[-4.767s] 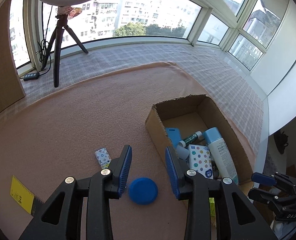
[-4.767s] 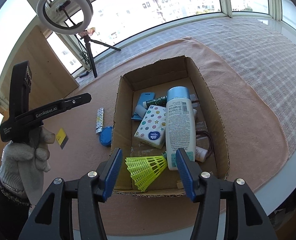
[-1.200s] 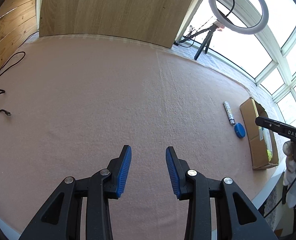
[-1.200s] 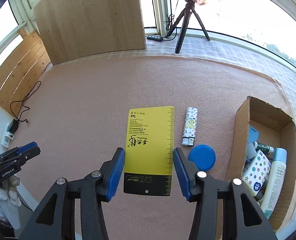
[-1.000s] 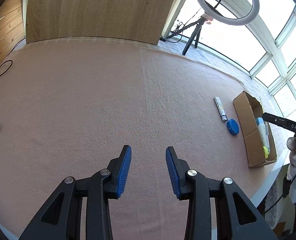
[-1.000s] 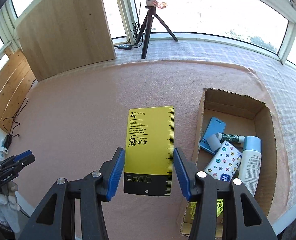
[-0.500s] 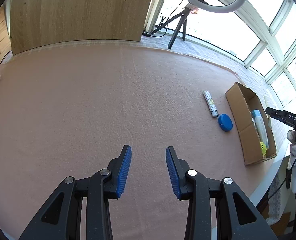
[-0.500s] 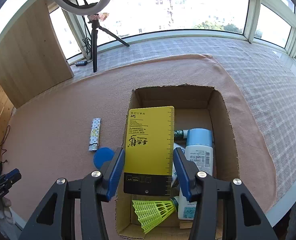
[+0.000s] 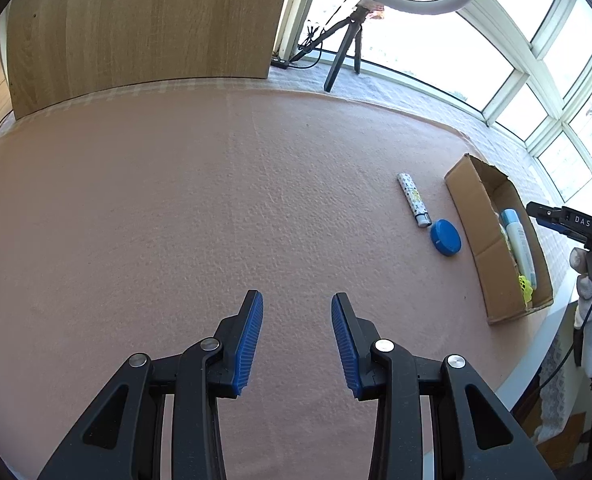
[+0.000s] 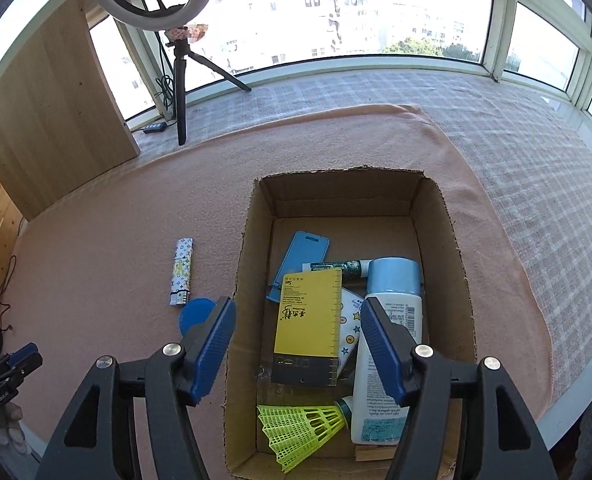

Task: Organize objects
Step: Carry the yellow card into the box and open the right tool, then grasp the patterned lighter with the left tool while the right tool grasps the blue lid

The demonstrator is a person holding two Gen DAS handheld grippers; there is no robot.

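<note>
- yellow card [image 10: 310,326]: thin, light and probably stiff and slick; you would take it by its long edges. it lies in the cardboard box [image 10: 462,280], at centre frame, on the other contents.
- right gripper [image 10: 296,344]: spread wide above the card, apparently not touching it.
- left gripper [image 9: 297,340]: open and empty, bottom centre, well apart from the box.
</note>
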